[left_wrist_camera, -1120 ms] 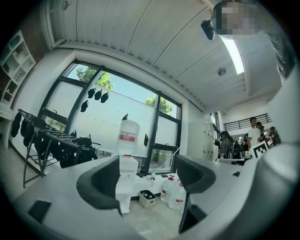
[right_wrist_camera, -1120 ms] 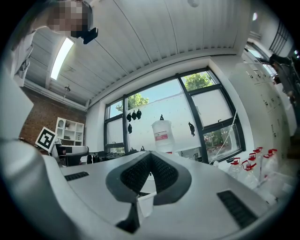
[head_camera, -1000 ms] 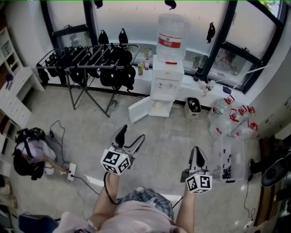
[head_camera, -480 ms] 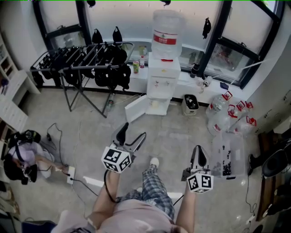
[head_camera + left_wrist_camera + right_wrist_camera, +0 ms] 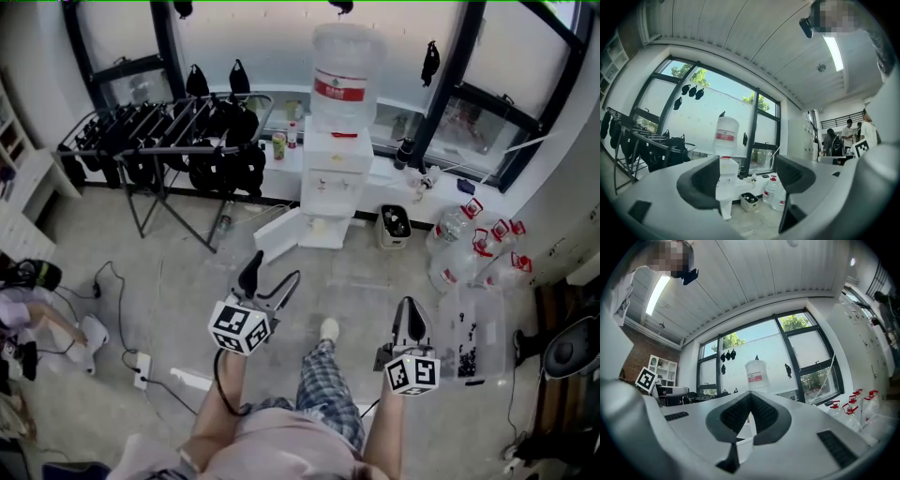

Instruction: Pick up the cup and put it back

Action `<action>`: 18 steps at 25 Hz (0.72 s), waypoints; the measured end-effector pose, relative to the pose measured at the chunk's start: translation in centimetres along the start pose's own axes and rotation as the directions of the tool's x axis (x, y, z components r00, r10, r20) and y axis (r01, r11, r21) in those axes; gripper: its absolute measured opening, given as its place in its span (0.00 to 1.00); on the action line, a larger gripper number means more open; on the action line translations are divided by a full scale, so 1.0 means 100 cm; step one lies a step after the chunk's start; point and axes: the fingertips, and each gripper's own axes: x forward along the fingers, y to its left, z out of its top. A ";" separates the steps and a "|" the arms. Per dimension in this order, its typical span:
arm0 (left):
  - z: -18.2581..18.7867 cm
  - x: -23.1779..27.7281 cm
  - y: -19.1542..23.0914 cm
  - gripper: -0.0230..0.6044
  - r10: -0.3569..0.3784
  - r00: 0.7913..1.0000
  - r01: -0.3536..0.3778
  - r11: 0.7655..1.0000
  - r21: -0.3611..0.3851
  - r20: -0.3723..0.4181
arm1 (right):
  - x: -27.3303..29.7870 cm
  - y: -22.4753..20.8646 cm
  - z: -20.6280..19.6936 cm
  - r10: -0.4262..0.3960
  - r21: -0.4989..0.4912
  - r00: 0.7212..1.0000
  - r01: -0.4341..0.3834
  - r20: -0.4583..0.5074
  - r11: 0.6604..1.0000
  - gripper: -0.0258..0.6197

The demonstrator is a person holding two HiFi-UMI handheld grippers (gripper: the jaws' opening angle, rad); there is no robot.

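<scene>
The person is standing on the pale floor facing the window wall, holding both tools out at waist height. The left gripper [image 5: 272, 277] is pointing toward the water dispenser [image 5: 336, 173], its jaws spread wide with nothing between them. In the left gripper view only the dispenser and the floor are showing through the gap. The right gripper [image 5: 410, 319] is sitting lower and to the right, its jaws pressed together tip to tip and pinching nothing.

The dispenser is standing against the sill with a big bottle [image 5: 345, 70] upside down on top, and its lower door [image 5: 279, 236] is hanging open to the left. A small bin [image 5: 394, 225] is sitting just beside it on the right. Farther right, spare water bottles [image 5: 459, 239] are clustered by the wall, near a clear plastic crate [image 5: 469, 337].

A drying rack [image 5: 169, 141] hung with dark items is filling the left side. Another person [image 5: 19, 300] is crouching at the far left edge.

The cup itself – I cannot make it out from here; both claws are well short of the dispenser.
</scene>
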 end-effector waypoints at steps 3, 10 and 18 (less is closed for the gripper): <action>-0.008 0.036 0.011 0.62 0.009 1.000 -0.009 1.000 0.007 -0.011 | 0.035 -0.018 -0.006 0.017 -0.003 1.000 -0.017 -0.003 1.000 0.07; -0.021 0.148 0.049 0.62 0.068 0.997 -0.068 0.997 0.026 -0.025 | 0.157 -0.080 -0.019 0.083 0.009 0.996 -0.083 -0.012 0.997 0.07; -0.012 0.283 0.091 0.62 0.146 0.989 -0.146 0.989 0.014 -0.003 | 0.315 -0.140 -0.019 0.196 0.020 0.979 -0.195 -0.050 0.981 0.07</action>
